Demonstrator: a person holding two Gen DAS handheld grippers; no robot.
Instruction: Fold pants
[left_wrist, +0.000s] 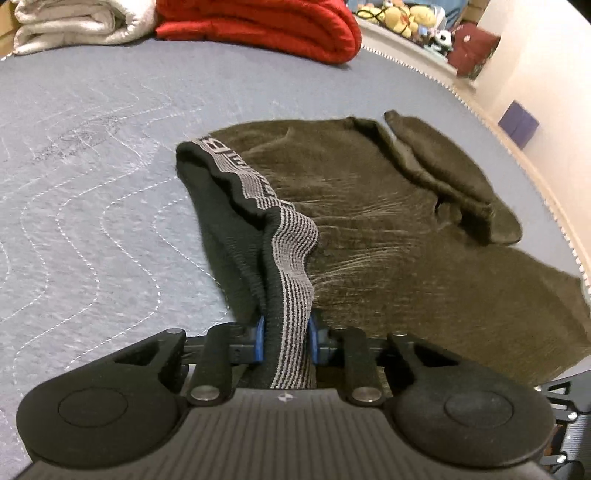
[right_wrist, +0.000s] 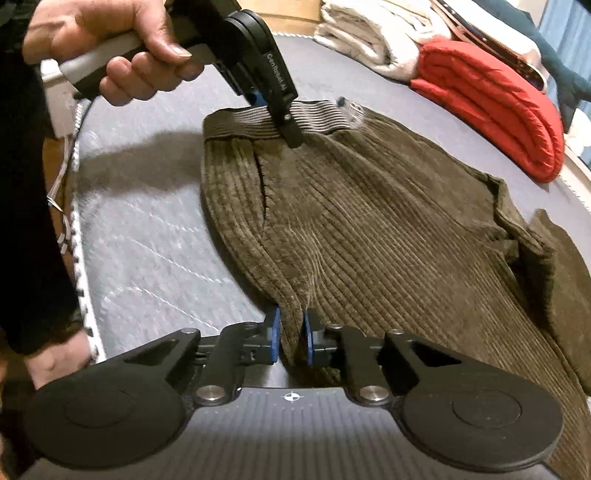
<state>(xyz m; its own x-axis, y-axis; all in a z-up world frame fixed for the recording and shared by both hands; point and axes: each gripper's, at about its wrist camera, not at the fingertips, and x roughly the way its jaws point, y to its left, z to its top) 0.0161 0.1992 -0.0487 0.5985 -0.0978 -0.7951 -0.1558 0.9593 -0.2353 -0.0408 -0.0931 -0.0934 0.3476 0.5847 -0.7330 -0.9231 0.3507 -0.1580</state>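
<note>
Olive-brown corduroy pants (right_wrist: 369, 229) lie flat on the quilted blue-grey pad (left_wrist: 92, 184), centre to right of both views.

Left gripper (left_wrist: 285, 334): blue pads pinching the grey-and-black striped elastic waistband (left_wrist: 291, 254), lower centre of the left wrist view.

Right gripper (right_wrist: 291, 338): clamped on a ridge of corduroy at the pants' side edge, lower centre of the right wrist view.

Long axis runs from the waistband at upper centre toward the lower right of the right wrist view; both grips sit on the waist end. Judgement: the fold carries this end along that axis toward the legs.

Folded red blanket (left_wrist: 266, 26) at top, well apart.
</note>
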